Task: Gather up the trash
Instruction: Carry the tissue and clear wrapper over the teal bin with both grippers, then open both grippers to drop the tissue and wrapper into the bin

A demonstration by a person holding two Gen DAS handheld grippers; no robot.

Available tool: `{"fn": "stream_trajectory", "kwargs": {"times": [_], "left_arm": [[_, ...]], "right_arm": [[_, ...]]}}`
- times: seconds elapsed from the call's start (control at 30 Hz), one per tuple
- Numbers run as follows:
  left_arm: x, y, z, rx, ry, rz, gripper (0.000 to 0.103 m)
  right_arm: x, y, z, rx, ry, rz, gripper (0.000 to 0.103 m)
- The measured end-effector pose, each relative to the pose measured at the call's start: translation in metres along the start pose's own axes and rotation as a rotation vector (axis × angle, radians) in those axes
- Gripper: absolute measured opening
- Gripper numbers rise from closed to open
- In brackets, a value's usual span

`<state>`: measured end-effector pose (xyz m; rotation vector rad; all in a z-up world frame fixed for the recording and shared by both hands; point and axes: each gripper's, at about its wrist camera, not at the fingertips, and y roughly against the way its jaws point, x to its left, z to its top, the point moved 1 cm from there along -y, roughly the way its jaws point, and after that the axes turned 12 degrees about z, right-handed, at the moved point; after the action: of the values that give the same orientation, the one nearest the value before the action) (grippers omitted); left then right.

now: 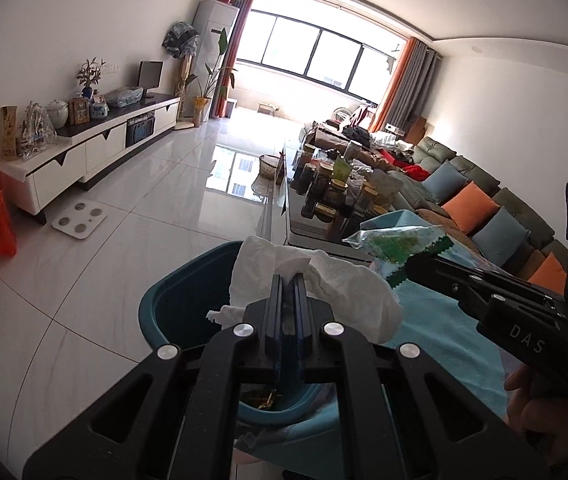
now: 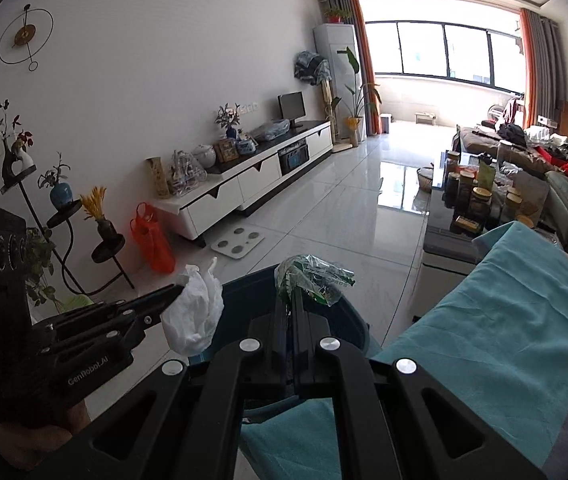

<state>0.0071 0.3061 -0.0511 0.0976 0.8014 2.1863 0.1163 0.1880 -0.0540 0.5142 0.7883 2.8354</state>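
Tissue (image 1: 312, 280), white and crumpled, sits pinched in the closed jaws of the left gripper (image 1: 288, 280) at the centre of the left wrist view, hanging over the rim of a teal bin (image 1: 179, 300) at lower centre. A wrapper (image 1: 261, 398) lies inside the bin. At right, the right gripper (image 1: 408, 266) clamps a green plastic wrapper (image 1: 396, 246) above a teal cloth (image 1: 444, 320).

Right wrist view: the right gripper (image 2: 292, 294) at centre is closed on the green plastic wrapper (image 2: 316, 276) over the bin (image 2: 243, 300). At left, the left gripper (image 2: 177, 290) holds the tissue (image 2: 195, 312) beside the bin's rim.
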Motion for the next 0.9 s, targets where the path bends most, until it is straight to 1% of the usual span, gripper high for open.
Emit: {"fn": "stream_trajectory", "kwargs": {"times": [0.07, 0.1, 0.27, 0.3, 0.33, 0.4, 0.43, 0.5, 0.7, 0.77, 0.8, 0.83, 0.87, 0.9], "left_arm": [[0.004, -0.013, -0.004, 0.027, 0.006, 0.007, 0.005], [-0.003, -0.02, -0.006, 0.037, 0.005, 0.013, 0.005], [-0.007, -0.06, -0.016, 0.089, -0.019, 0.048, 0.006], [-0.007, -0.068, -0.018, 0.106, -0.025, 0.046, 0.006], [-0.008, -0.076, -0.019, 0.127, -0.02, 0.036, 0.006], [-0.012, -0.087, -0.021, 0.143, -0.013, 0.039, 0.008], [-0.011, -0.093, -0.022, 0.158, -0.02, 0.042, 0.008], [-0.012, -0.098, -0.024, 0.159, -0.019, 0.055, 0.01], [-0.016, -0.102, -0.016, 0.154, -0.018, 0.059, 0.027], [-0.017, -0.096, -0.014, 0.14, -0.017, 0.063, 0.036], [-0.017, -0.093, -0.012, 0.132, -0.015, 0.061, 0.039], [-0.018, -0.09, -0.011, 0.127, -0.012, 0.06, 0.046], [-0.018, -0.086, -0.009, 0.119, -0.011, 0.062, 0.052], [-0.019, -0.083, -0.007, 0.104, -0.011, 0.064, 0.055]], "right_arm": [[0.0, -0.016, 0.0, 0.039, -0.011, 0.009, 0.001], [-0.002, -0.024, 0.0, 0.064, -0.024, 0.016, 0.001], [-0.012, -0.056, -0.002, 0.162, -0.074, 0.038, 0.001], [-0.015, -0.062, -0.003, 0.188, -0.086, 0.042, 0.001], [-0.018, -0.066, -0.004, 0.194, -0.101, 0.044, 0.001], [-0.02, -0.073, -0.007, 0.22, -0.104, 0.023, 0.002], [-0.021, -0.076, -0.008, 0.228, -0.115, 0.029, 0.002], [-0.022, -0.08, -0.009, 0.232, -0.124, 0.024, 0.005], [-0.027, -0.082, -0.008, 0.225, -0.137, 0.031, 0.009], [-0.029, -0.081, -0.008, 0.215, -0.143, 0.033, 0.01], [-0.031, -0.08, -0.007, 0.21, -0.146, 0.037, 0.013], [-0.031, -0.077, -0.006, 0.199, -0.15, 0.04, 0.015], [-0.032, -0.074, -0.005, 0.188, -0.153, 0.041, 0.019], [-0.033, -0.072, -0.005, 0.179, -0.157, 0.043, 0.022]]}}
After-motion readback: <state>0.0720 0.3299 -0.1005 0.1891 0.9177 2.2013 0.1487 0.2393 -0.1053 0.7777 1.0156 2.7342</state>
